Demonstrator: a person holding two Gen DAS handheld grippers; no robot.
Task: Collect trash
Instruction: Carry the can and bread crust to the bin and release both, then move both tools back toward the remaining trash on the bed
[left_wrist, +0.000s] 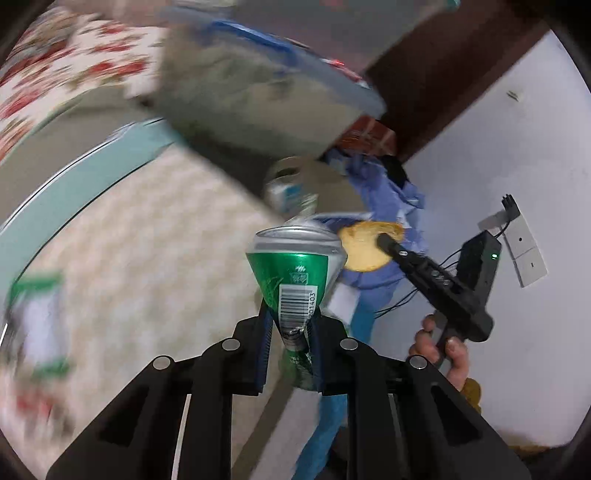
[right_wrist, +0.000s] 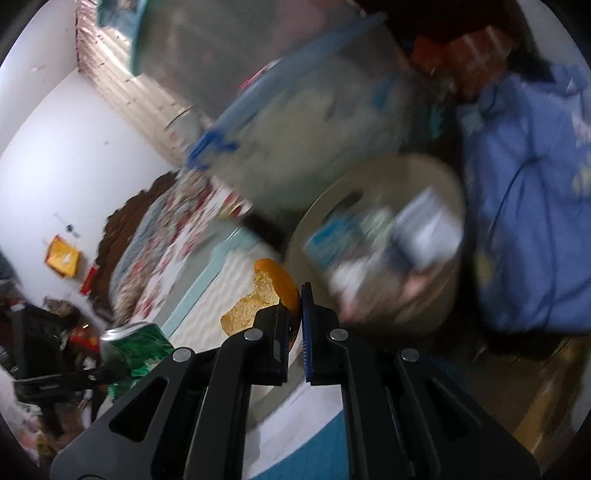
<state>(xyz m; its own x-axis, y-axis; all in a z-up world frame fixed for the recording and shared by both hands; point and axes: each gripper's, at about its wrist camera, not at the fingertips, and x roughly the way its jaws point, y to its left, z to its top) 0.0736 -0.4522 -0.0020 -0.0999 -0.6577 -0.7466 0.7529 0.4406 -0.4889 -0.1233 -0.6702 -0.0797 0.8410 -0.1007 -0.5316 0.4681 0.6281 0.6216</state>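
Observation:
My left gripper (left_wrist: 290, 325) is shut on a crushed green drink can (left_wrist: 295, 273), held up in the air; the can also shows at the lower left of the right wrist view (right_wrist: 135, 345). My right gripper (right_wrist: 295, 295) is shut on a piece of orange peel (right_wrist: 264, 291), also seen in the left wrist view (left_wrist: 364, 245) just right of the can. A round beige trash bin (right_wrist: 448, 295) holding blurred wrappers lies ahead of the right gripper; it shows behind the can in the left wrist view (left_wrist: 332, 184).
A clear storage box with a blue lid (right_wrist: 295, 122) stands beside the bin. A blue cloth bundle (right_wrist: 528, 206) sits to the right. A checked rug with a pale blue border (left_wrist: 147, 240) covers the floor. A green-white packet (left_wrist: 37, 321) lies at the left.

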